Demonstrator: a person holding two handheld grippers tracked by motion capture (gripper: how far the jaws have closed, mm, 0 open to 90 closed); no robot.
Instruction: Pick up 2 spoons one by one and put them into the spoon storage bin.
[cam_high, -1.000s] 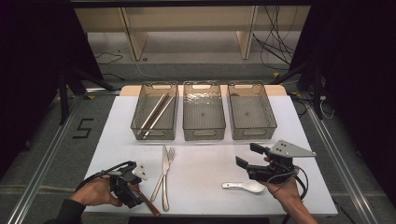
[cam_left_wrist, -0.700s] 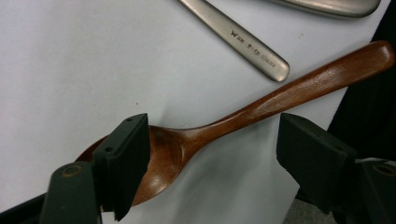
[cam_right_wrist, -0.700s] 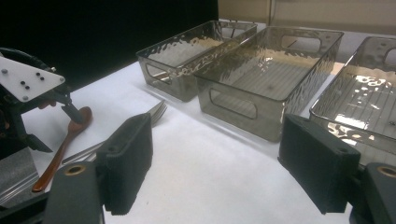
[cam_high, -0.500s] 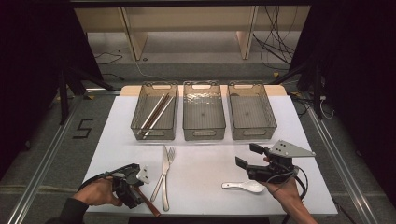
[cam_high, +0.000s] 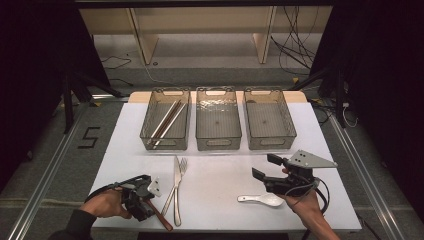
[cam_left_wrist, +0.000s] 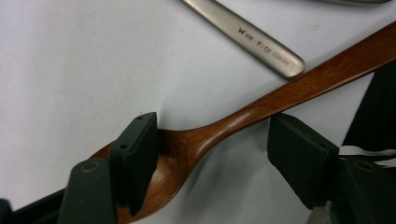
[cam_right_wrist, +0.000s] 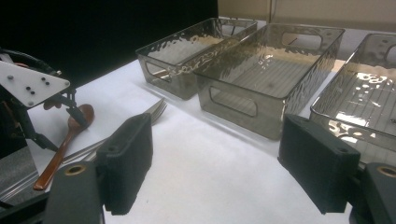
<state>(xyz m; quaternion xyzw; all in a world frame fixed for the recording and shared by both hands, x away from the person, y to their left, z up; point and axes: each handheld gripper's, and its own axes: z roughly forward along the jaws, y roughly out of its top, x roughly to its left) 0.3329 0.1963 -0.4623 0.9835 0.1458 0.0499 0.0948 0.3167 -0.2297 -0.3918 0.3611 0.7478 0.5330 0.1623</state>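
Note:
A brown wooden spoon (cam_left_wrist: 201, 144) lies on the white table near its front left corner, and its handle (cam_high: 162, 220) points toward the front edge. My left gripper (cam_high: 142, 200) is low over it with a jaw on either side of the spoon's neck. The jaws have just been closing and the left pad (cam_left_wrist: 135, 158) is at the bowl's edge, but the right pad (cam_left_wrist: 299, 158) still shows a gap, so the gripper is open. My right gripper (cam_high: 266, 167) hovers open at the front right with nothing between its pads (cam_right_wrist: 126, 158). A white spoon (cam_high: 260, 200) lies just in front of it.
A metal knife (cam_high: 176, 200) and a fork (cam_high: 179, 172) lie side by side right of the wooden spoon. Three clear bins stand in a row at the back: the left bin (cam_high: 166, 141) holds chopsticks (cam_high: 167, 120), and the middle bin (cam_high: 218, 142) and right bin (cam_high: 270, 142) look bare.
The left gripper's jaws look a little narrower around the wooden spoon. Both hands keep their places.

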